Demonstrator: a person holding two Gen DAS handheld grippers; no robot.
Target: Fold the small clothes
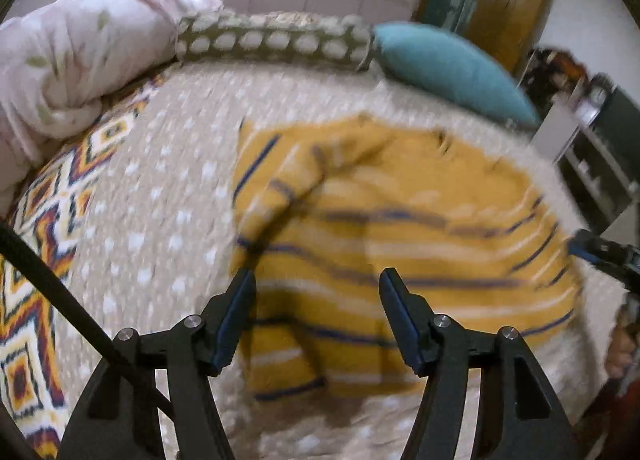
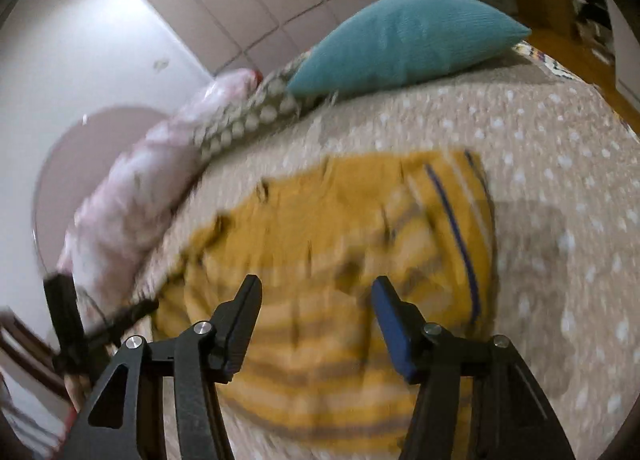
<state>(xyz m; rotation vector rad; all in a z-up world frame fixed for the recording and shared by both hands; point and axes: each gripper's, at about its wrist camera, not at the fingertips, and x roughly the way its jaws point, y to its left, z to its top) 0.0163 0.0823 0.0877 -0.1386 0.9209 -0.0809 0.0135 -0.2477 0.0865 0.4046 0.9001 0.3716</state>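
Left wrist: one striped garment (image 1: 400, 228).

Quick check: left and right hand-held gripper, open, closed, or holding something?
Left hand-held gripper: open, empty, above the yellow striped garment.
Right hand-held gripper: open, empty.

The right gripper (image 2: 316, 284) hung with its jaws apart and nothing between them, above a mustard striped garment (image 2: 340, 244) lying on a beige dotted bedspread (image 2: 560, 148). A teal pillow (image 2: 404, 40) and a pink floral quilt (image 2: 132, 188) lay beyond, all blurred.
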